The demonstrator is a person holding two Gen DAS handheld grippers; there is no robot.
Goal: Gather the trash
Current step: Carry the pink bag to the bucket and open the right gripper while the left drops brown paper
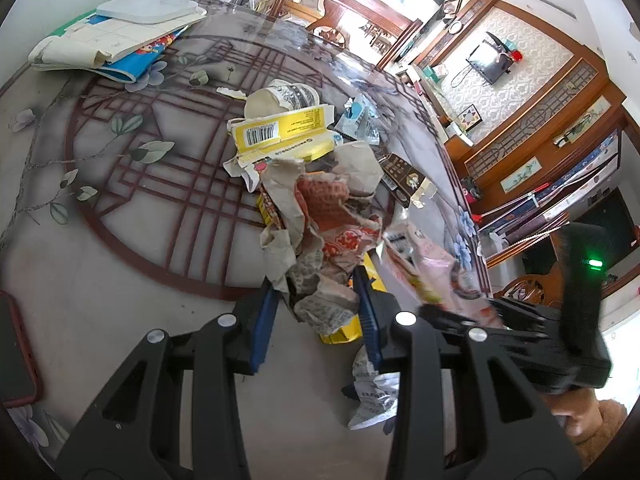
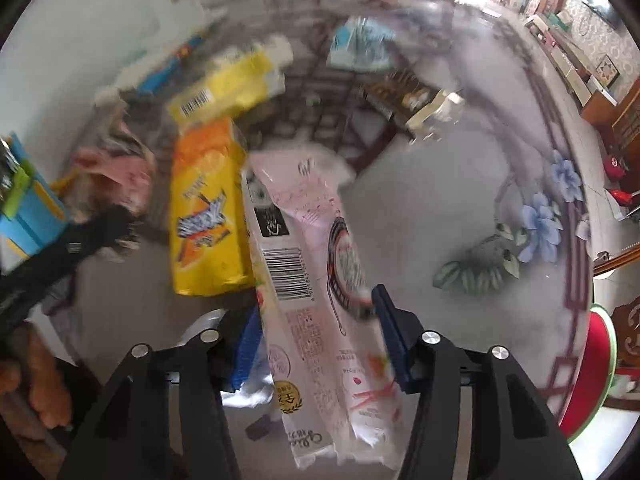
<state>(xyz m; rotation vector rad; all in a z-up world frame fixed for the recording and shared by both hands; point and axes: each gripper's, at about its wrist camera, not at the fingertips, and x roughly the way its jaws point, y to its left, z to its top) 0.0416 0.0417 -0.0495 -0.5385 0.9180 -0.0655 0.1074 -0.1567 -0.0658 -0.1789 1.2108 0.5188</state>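
Crumpled brown paper (image 1: 320, 240) sits clamped between the left tongs (image 1: 318, 296) while the right tongs (image 2: 316, 320) grip a pink wrapper (image 2: 312, 280), so gathering seems underway, with yellow cartons (image 1: 280, 136) waiting ahead on the surface (image 1: 120, 240).

The worktop (image 1: 120, 240) is glass over a floral cloth with a dark red lattice ring. Just ahead of the left fingers (image 1: 266, 312) lies a heap of crumpled paper (image 1: 320, 216) — a yellow carton (image 1: 280, 132) beyond it. Far off to their left sit booklets (image 1: 104, 52) and a phone (image 1: 16, 352).
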